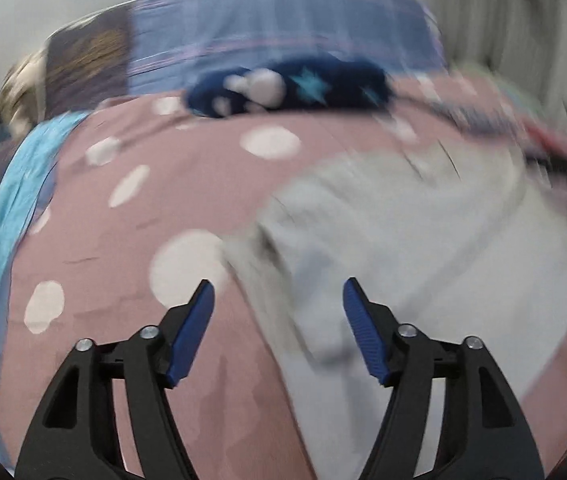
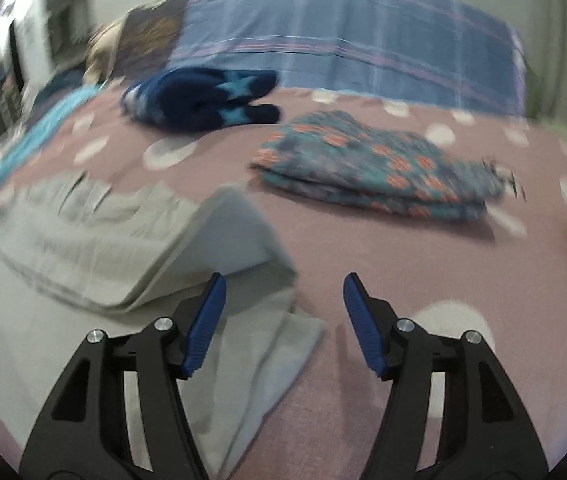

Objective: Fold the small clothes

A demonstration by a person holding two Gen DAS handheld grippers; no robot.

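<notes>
A light grey garment (image 1: 403, 240) lies on the pink dotted bedspread (image 1: 143, 280). My left gripper (image 1: 278, 292) is open and empty, its fingers over the garment's left edge. In the right wrist view the grey garment (image 2: 95, 240) lies partly folded at the left. My right gripper (image 2: 285, 286) is open and empty above the garment's right edge and the bedspread (image 2: 363, 248). Both views are blurred.
A dark blue star-patterned garment (image 2: 203, 96) and a folded teal and orange patterned garment (image 2: 371, 172) lie farther back. A blue plaid pillow (image 2: 343, 40) lies at the head of the bed. The dark blue garment (image 1: 291, 88) also shows in the left view.
</notes>
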